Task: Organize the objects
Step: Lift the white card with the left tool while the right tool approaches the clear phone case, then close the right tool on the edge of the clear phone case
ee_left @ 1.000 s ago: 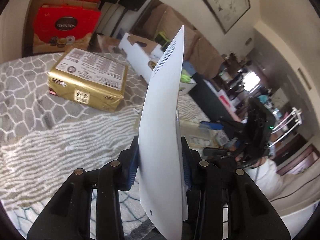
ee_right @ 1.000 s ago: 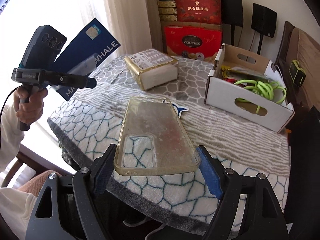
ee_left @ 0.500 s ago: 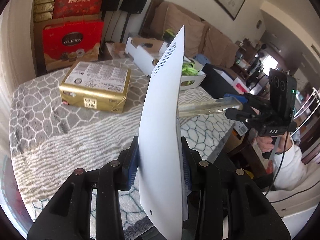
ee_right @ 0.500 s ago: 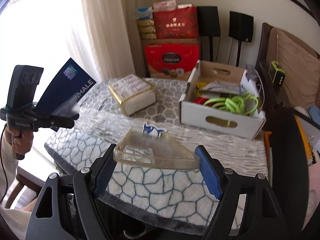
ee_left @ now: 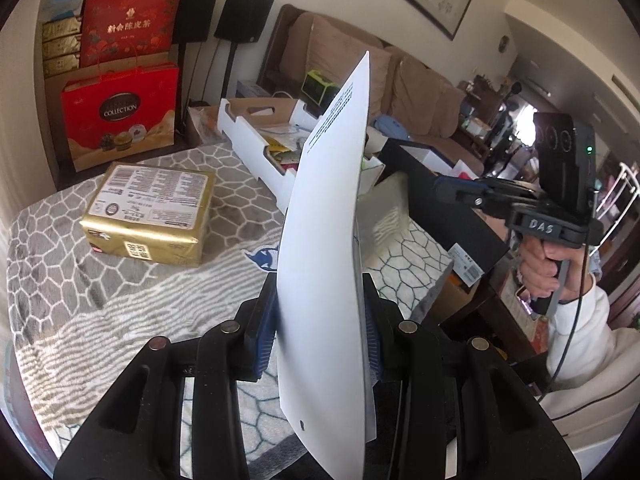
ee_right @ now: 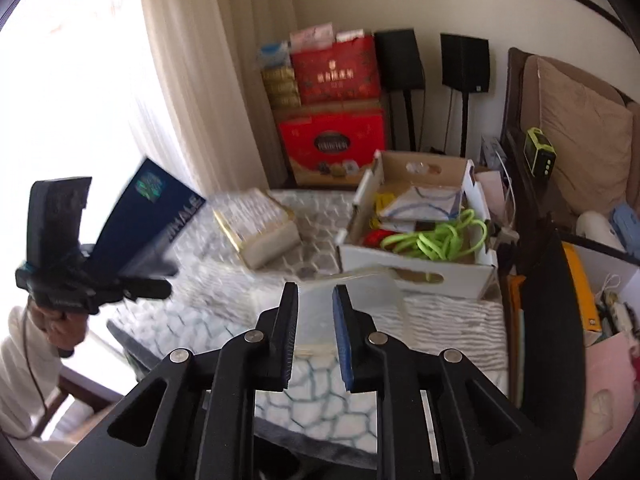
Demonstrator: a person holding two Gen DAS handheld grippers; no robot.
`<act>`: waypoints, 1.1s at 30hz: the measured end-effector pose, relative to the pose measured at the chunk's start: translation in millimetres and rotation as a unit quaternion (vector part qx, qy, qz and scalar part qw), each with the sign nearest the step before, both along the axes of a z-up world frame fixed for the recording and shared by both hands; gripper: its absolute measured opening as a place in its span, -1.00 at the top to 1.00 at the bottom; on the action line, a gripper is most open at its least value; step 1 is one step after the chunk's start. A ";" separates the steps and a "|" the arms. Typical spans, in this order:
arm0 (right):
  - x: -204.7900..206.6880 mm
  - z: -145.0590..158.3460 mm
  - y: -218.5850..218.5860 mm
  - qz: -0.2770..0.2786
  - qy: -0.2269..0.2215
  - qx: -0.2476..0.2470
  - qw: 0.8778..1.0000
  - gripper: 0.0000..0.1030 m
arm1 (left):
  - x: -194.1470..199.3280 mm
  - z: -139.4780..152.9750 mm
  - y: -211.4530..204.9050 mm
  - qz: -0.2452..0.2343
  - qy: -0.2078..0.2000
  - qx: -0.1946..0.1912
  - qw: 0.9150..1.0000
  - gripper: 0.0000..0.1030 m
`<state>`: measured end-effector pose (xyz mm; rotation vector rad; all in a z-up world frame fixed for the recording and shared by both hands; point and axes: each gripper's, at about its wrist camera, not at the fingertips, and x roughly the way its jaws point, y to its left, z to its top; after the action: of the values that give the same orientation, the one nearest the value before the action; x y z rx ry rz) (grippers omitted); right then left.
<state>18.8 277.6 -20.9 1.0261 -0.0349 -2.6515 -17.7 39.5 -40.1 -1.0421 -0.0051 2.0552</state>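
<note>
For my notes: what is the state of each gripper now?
Left gripper: closed on the flat card.
Right gripper: jaws closing, clear phone case between them.

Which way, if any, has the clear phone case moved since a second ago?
Yes. The clear phone case, between the right tool's closing jaws, has risen off the table and now overlaps the white box's front wall.

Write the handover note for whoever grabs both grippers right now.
Left gripper: shut on the white-backed card, held edge-on above the table.
Right gripper: jaws closing; the clear phone case sits between and ahead of them, grip uncertain.
On the blanket: gold package, whale sticker, white carton already holding a green cable.
Left to do: probably secure the case, then place card and case in the carton.
</note>
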 end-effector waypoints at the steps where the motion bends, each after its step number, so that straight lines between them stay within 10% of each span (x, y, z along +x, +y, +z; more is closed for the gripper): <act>1: -0.7 -3.5 -1.6 -0.004 -0.004 0.019 1.000 0.66 | 0.1 -1.6 2.2 0.002 -0.002 0.000 1.000 0.32; 7: -5.0 -35.0 16.0 -0.011 -0.041 -0.003 0.999 0.60 | 0.2 -7.2 -0.7 0.018 -0.007 -0.001 1.000 0.31; 11: -9.3 -52.5 23.6 -0.017 -0.053 0.002 0.998 -0.41 | -3.4 -12.8 -9.7 0.035 -0.011 -0.010 0.999 0.30; 15: -19.4 -67.1 -0.7 0.065 -0.056 0.068 0.994 -0.73 | -4.6 -16.4 -17.8 0.045 -0.015 -0.011 0.999 0.29; 26: -109.0 -125.4 -39.7 0.234 -0.181 0.185 0.937 -0.87 | 1.3 -26.9 -27.7 0.054 -0.025 -0.019 0.998 0.28; 33: -113.1 -132.9 -39.2 0.229 -0.174 0.178 0.941 -1.00 | -3.6 -33.4 -32.1 0.062 -0.035 -0.019 0.997 0.27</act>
<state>-94.4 238.3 -153.7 1.4062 0.5573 -2.0685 -21.3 7.3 -73.5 -1.1615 -0.0694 2.1371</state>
